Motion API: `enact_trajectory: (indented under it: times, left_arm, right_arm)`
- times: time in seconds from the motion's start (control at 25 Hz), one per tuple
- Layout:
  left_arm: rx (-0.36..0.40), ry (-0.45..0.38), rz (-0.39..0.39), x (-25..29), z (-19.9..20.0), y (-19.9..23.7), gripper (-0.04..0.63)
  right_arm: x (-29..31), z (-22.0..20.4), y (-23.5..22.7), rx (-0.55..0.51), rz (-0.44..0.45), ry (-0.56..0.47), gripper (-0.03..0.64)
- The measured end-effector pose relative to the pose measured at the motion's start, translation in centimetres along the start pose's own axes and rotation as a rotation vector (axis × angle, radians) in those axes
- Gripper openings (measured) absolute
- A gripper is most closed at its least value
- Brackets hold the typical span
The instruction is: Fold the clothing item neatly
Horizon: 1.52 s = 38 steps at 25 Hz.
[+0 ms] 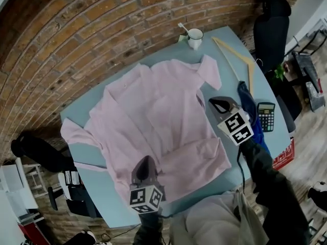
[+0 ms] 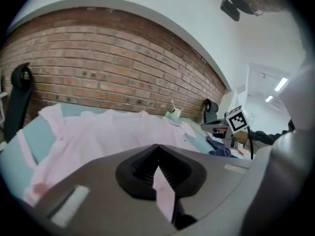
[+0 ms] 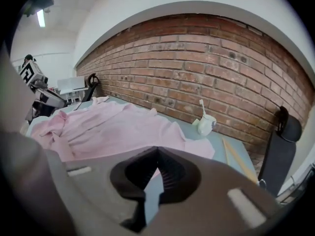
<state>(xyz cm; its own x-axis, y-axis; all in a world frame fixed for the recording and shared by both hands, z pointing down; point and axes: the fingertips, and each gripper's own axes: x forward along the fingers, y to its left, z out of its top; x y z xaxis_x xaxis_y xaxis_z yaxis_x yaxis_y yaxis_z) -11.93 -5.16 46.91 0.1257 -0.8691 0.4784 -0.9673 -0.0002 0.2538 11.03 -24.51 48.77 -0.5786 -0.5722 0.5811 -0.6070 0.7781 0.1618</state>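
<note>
Our left gripper (image 1: 145,161) covers part of the near hem of the pink shirt (image 1: 153,106). Its jaws meet at the tips with nothing caught, and only pink shows through the slit behind them. Our right gripper (image 1: 220,104), likewise closed and empty, hides part of a dark blue cloth (image 1: 251,105). The shirt lies spread across the light blue tabletop (image 1: 97,184), near a wooden hanger (image 1: 240,60), a white mug (image 1: 194,38) and a calculator (image 1: 265,116). A brick wall (image 1: 76,29) runs behind, and a black office chair (image 1: 271,29) stands beyond the far corner.
</note>
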Motion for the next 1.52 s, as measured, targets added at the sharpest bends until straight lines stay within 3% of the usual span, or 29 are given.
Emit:
enact_trajectory:
  times: [0.12,0.2,0.32,0.44,0.56,0.68,0.84,0.96,1.0,1.08,1.16,1.32,1.52]
  left_arm:
    - [0.018,-0.007,-0.089,7.4,2.2,-3.8,0.008]
    - [0.004,0.004,-0.139,11.0,2.9,-5.8,0.008]
    - [-0.005,0.035,-0.186,14.5,2.8,-7.5,0.008]
    - [0.004,0.062,-0.198,16.5,2.1,-8.1,0.008]
    - [-0.012,0.084,-0.194,17.3,1.3,-8.1,0.008]
    - [-0.048,0.106,-0.194,17.6,0.4,-7.7,0.008]
    - [-0.085,0.125,-0.191,17.3,-0.5,-7.2,0.008]
    - [-0.101,0.125,-0.188,16.6,-0.5,-7.0,0.008]
    - [-0.104,0.128,-0.191,16.4,-0.6,-7.1,0.008]
    - [-0.102,0.131,-0.196,16.0,-0.7,-7.1,0.008]
    - [-0.101,0.128,-0.196,15.6,-0.7,-6.9,0.008]
    - [-0.109,0.130,-0.209,14.6,-0.8,-6.5,0.008]
    - [-0.138,0.128,-0.216,13.3,-1.3,-6.0,0.008]
  right_arm:
    - [2.0,0.7,-2.9,-0.045,-0.044,0.018,0.007]
    - [3.9,0.1,-4.8,-0.090,-0.067,0.074,0.111]
    - [6.8,-2.5,-6.9,-0.204,-0.070,0.223,0.147]
    - [9.4,-5.5,-8.3,-0.301,-0.036,0.351,0.149]
    - [11.2,-7.7,-8.5,-0.326,0.023,0.438,0.149]
    - [11.8,-7.9,-8.7,-0.298,0.040,0.486,0.146]
    - [12.0,-8.1,-7.9,-0.239,0.126,0.545,0.060]
    - [12.1,-8.0,-8.2,-0.262,0.155,0.547,0.050]
    - [12.0,-8.2,-8.5,-0.305,0.142,0.559,0.018]
    - [11.3,-8.7,-8.7,-0.408,0.102,0.582,0.017]
    - [10.4,-8.2,-8.6,-0.445,0.059,0.557,0.015]
    - [7.9,-5.3,-8.5,-0.414,-0.022,0.447,0.015]
    - [4.7,0.2,-7.1,-0.350,-0.021,0.321,0.015]
